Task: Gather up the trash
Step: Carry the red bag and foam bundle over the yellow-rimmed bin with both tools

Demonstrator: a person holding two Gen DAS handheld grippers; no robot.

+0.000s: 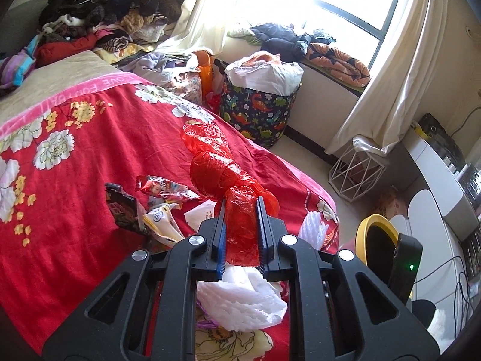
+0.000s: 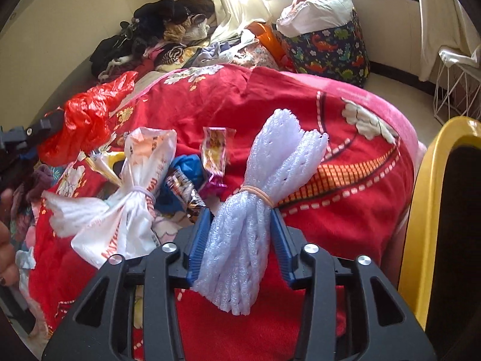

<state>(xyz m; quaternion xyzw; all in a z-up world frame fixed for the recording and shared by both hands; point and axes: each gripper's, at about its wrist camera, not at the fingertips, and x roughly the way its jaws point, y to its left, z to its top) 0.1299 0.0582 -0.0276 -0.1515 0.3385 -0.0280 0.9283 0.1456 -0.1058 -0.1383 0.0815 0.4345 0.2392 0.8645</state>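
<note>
Left claw (image 1: 240, 207) pinches the red plastic bag (image 1: 224, 174) clear of the bed (image 1: 90, 165); right claw (image 2: 242, 219) clamps the white foam netting (image 2: 255, 198) for the yellow bin (image 2: 433, 210).

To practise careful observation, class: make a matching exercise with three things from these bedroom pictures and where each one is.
Things:
1. red plastic bag
2. white foam netting bundle
3. dinosaur-print basket

Places:
A. on the floor beside the bed
B. between the right gripper's fingers
C. clamped in the left gripper

Pairs: 1-C, 2-B, 3-A
</note>
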